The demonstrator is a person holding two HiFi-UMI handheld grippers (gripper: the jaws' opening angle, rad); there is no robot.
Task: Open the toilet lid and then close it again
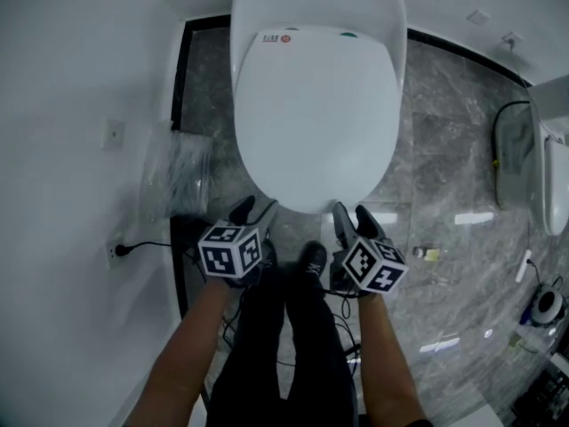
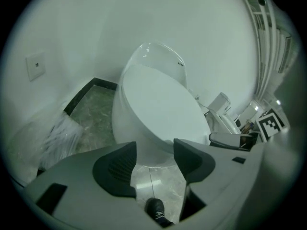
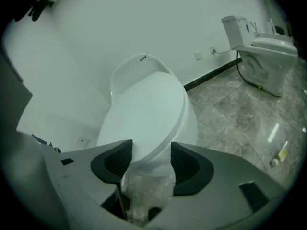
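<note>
Left gripper (image 1: 253,210) and right gripper (image 1: 354,216) hang side by side just before the toilet's front edge, each with its jaws spread wide and nothing pressed between the pads. Beyond them the toilet lid (image 1: 316,114) lies shut, flat on the seat. A crumpled plastic bag (image 1: 173,172) sits on the grey marble floor (image 1: 444,123) beside the toilet, on the left-gripper side. A second toilet (image 1: 553,181) stands well apart on the other side.
</note>
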